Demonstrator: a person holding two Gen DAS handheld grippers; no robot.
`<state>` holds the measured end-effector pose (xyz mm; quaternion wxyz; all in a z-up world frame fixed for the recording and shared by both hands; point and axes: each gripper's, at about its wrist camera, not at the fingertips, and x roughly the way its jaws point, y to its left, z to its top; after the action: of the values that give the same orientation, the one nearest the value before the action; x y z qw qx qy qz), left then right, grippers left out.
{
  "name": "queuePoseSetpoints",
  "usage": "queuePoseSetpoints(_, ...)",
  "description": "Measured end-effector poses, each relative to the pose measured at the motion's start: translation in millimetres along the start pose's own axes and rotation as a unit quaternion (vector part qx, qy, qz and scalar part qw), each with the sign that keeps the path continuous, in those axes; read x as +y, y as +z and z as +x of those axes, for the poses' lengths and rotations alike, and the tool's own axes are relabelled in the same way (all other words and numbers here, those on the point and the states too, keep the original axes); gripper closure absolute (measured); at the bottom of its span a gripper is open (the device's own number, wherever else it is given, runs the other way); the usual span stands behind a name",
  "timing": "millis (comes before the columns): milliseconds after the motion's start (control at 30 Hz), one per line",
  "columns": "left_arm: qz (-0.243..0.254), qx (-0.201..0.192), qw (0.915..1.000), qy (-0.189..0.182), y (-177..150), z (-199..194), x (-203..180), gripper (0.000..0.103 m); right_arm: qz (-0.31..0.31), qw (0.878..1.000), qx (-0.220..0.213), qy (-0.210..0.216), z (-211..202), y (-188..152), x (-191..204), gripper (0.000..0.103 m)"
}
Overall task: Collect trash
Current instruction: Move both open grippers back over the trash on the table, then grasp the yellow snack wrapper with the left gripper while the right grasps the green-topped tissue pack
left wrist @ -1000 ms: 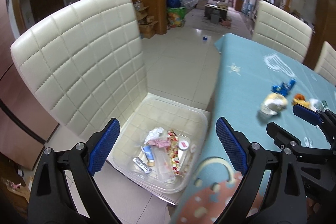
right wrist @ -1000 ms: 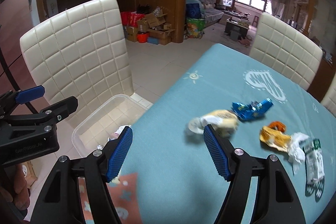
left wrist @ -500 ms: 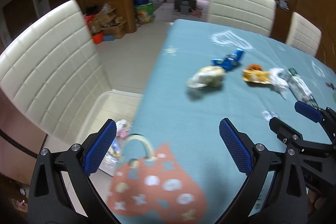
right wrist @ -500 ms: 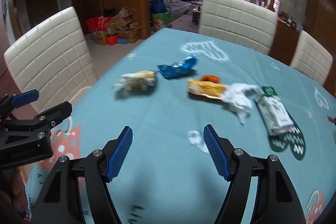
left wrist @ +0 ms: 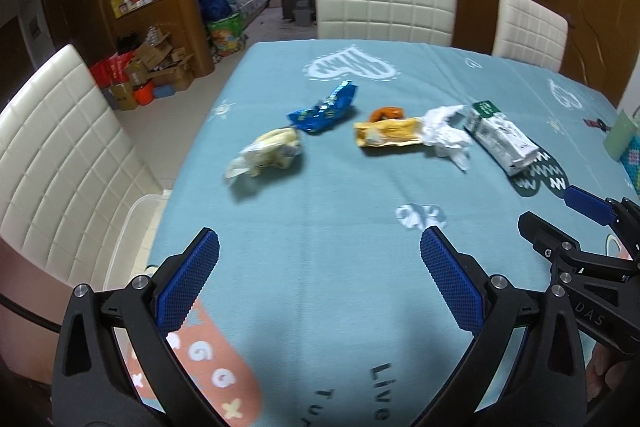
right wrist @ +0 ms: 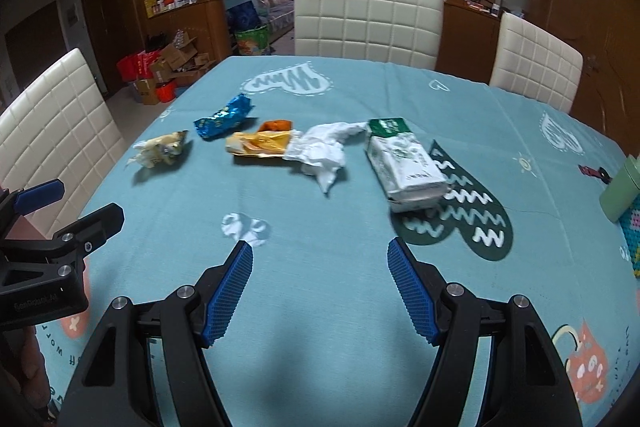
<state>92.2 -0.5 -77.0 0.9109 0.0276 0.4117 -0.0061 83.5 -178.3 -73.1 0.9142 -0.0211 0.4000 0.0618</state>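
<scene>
Trash lies in a row on the blue tablecloth: a pale yellow wrapper (left wrist: 266,153) (right wrist: 162,149), a blue wrapper (left wrist: 326,109) (right wrist: 224,117), an orange-yellow wrapper (left wrist: 386,133) (right wrist: 260,143), a crumpled white tissue (left wrist: 444,135) (right wrist: 322,151) and a white-green pack (left wrist: 502,137) (right wrist: 404,163). My left gripper (left wrist: 320,275) is open and empty, above the table's near left part. My right gripper (right wrist: 320,287) is open and empty, short of the tissue and pack. Each gripper shows in the other's view.
A clear plastic bin (left wrist: 132,243) sits on the white chair (left wrist: 60,155) at the table's left edge. More white chairs (right wrist: 368,19) stand at the far side. A green cup (right wrist: 622,193) stands at the right edge.
Both grippers have swung right from the chair and bin toward the table and moved in over it. The row of trash now lies ahead of both. Both stayed open.
</scene>
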Motion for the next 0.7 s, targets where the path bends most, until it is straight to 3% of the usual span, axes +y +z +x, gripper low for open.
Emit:
queuePoseSetpoints(433,0.013,0.013,0.9998,-0.006,20,28,-25,0.004,0.021,1.000,0.002,-0.023,18,14,-41,0.035)
queuePoseSetpoints(700,0.029,0.026,0.9992,-0.007,46,72,-44,0.004,0.030,0.999,0.012,-0.030,56,41,-70,0.035)
